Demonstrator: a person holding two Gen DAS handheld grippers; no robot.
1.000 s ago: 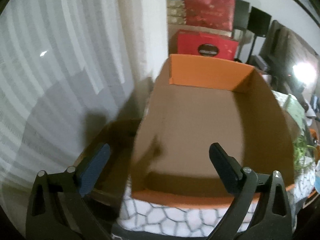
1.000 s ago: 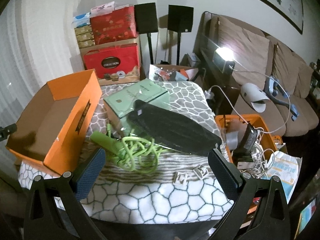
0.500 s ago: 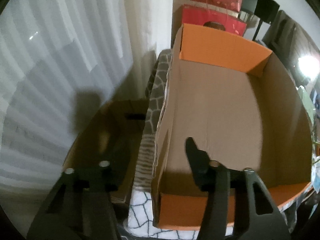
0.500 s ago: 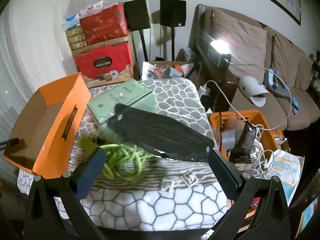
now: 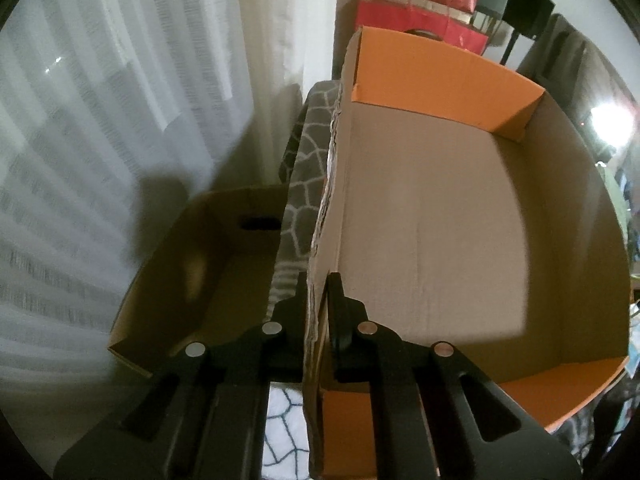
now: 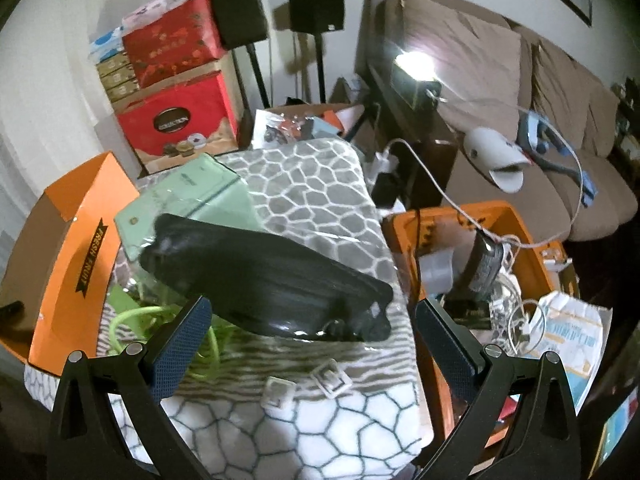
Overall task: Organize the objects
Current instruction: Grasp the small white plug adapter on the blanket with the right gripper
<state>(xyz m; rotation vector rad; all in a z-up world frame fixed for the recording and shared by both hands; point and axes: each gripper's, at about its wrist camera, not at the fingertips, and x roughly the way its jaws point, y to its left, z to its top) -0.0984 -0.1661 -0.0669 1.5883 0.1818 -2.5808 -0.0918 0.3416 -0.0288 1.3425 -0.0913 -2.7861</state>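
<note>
My left gripper (image 5: 318, 284) has just been closing, and its jaws now pinch the torn near side wall of the orange cardboard box (image 5: 420, 232), one finger outside the wall, one inside. I point it steeply down along that wall. The box is empty, with a brown bare floor and orange end walls, and its ragged left edge shows the corrugated layers. It sits at the edge of the grey-and-white patterned blanket (image 5: 304, 184). Just past that edge, lower down, stands a plain brown carton (image 5: 208, 280) with a hand slot, and behind it hangs a white curtain (image 5: 120, 100).

My right gripper (image 6: 312, 320) is spread wide and holds nothing. It hangs tilted down over the blanket, its blue-padded fingers (image 6: 182, 344) either side of a black pouch (image 6: 272, 276) in clear wrap, not touching it. The pouch lies across a pale green box (image 6: 192, 196), with a coil of bright green cord (image 6: 160, 320) beside it. Two small white square frames (image 6: 304, 384) lie on the blanket near my fingers. From this side the orange box, lettered FRESH FRUIT, stands at the blanket's left edge. Beyond the right edge is an orange crate (image 6: 516, 224) full of cables.
</note>
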